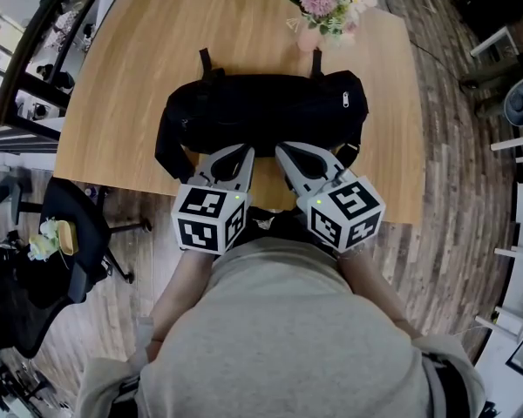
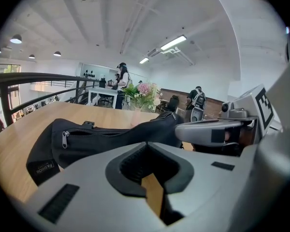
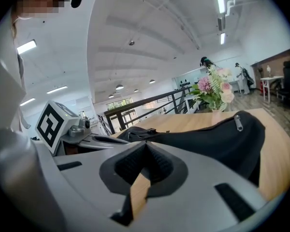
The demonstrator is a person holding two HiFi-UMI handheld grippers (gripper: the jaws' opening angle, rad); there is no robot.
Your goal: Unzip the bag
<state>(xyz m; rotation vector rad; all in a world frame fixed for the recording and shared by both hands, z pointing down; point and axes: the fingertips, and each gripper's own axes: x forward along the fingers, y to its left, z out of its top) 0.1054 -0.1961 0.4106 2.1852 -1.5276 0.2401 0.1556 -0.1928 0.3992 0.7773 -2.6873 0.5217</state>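
Observation:
A black bag (image 1: 270, 111) lies across the wooden table (image 1: 122, 77), with a strap loop hanging at its left end. One silver zipper pull (image 1: 346, 100) sits near the bag's right end, and it also shows in the right gripper view (image 3: 238, 122). Another zipper pull (image 2: 65, 138) shows at the bag's left end. My left gripper (image 1: 242, 152) and right gripper (image 1: 285, 151) sit side by side at the bag's near edge. Both are shut, and nothing is between their jaws in the left gripper view (image 2: 146, 145) or the right gripper view (image 3: 145, 144).
A vase of pink flowers (image 1: 318, 7) stands at the table's far edge behind the bag. A black office chair (image 1: 70, 225) is on the floor at the left. A dark railing (image 2: 34, 79) and standing people (image 2: 122, 76) are in the background.

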